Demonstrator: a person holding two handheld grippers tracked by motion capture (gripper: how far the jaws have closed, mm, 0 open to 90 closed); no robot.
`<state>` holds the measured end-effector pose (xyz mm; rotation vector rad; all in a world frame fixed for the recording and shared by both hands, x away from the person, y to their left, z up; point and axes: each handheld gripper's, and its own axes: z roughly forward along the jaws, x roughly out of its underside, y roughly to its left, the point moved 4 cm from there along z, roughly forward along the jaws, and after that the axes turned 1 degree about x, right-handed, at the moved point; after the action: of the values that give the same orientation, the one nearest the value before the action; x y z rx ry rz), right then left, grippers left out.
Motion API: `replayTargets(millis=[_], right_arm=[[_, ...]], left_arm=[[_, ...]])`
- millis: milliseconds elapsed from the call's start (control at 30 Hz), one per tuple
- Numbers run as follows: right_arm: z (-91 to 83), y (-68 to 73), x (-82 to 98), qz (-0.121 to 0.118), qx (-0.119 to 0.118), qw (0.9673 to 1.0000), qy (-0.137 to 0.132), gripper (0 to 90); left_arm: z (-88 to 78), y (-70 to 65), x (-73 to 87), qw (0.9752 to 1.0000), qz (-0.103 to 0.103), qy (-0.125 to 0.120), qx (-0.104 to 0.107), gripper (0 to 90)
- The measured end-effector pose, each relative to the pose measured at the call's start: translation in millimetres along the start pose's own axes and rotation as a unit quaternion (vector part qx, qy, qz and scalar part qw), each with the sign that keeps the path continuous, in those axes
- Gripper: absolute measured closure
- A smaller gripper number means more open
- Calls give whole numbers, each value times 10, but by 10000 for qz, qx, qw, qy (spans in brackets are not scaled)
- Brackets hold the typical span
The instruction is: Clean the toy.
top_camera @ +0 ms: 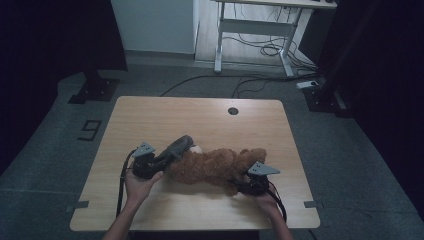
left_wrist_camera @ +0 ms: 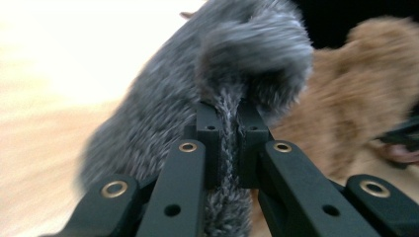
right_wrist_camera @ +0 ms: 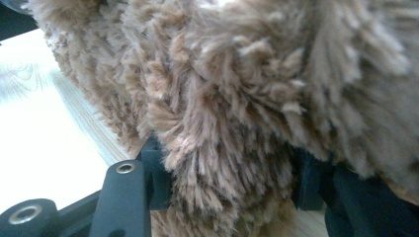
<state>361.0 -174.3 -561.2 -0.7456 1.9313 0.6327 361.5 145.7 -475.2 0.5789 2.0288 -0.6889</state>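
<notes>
A brown plush toy (top_camera: 215, 166) lies across the wooden table (top_camera: 165, 117) near its front edge. A grey furry piece (top_camera: 180, 146) rests at the toy's left end. My left gripper (top_camera: 162, 160) comes in from the left. In the left gripper view that gripper (left_wrist_camera: 228, 118) is shut on a fold of the grey fur (left_wrist_camera: 222, 69), with the brown plush (left_wrist_camera: 356, 98) behind it to the right. My right gripper (top_camera: 242, 186) is at the toy's right end. In the right gripper view its jaws (right_wrist_camera: 230, 182) press on a thick wad of brown fur (right_wrist_camera: 237, 98) from both sides.
A round cable hole (top_camera: 233, 110) sits near the table's far edge. Beyond the table are a white desk frame (top_camera: 255, 30), loose cables on the floor (top_camera: 250, 80) and black stand bases (top_camera: 95, 90) at left and right (top_camera: 320, 97).
</notes>
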Motion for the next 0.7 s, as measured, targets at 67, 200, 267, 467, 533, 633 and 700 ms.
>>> replayTargets(millis=[67,200,267,467,533,633,700], right_arm=[[0,-7,1,23,-5,10000,-6,472],[2,-6,0,22,-3,10000,-11,472],[2,-6,0,27,-5,10000,-11,472],[-3,-13,2,31,-6,10000,-1,472],[-7,-18,4,23,-3,10000,7,471],[-7,-19,4,-21,-1,10000,1,472],[-1,-17,1,-29,-12,10000,-19,472]], left_arm=[[11,-176,-106,9996,188,-94,162,833],[149,-589,-270,9969,569,-116,526,833],[278,-783,-326,9952,731,-57,644,832],[749,-991,-360,9942,894,341,500,829],[821,-879,-310,9957,677,437,452,830],[776,-628,-199,9974,454,514,216,832],[676,-460,-122,9984,224,471,227,834]])
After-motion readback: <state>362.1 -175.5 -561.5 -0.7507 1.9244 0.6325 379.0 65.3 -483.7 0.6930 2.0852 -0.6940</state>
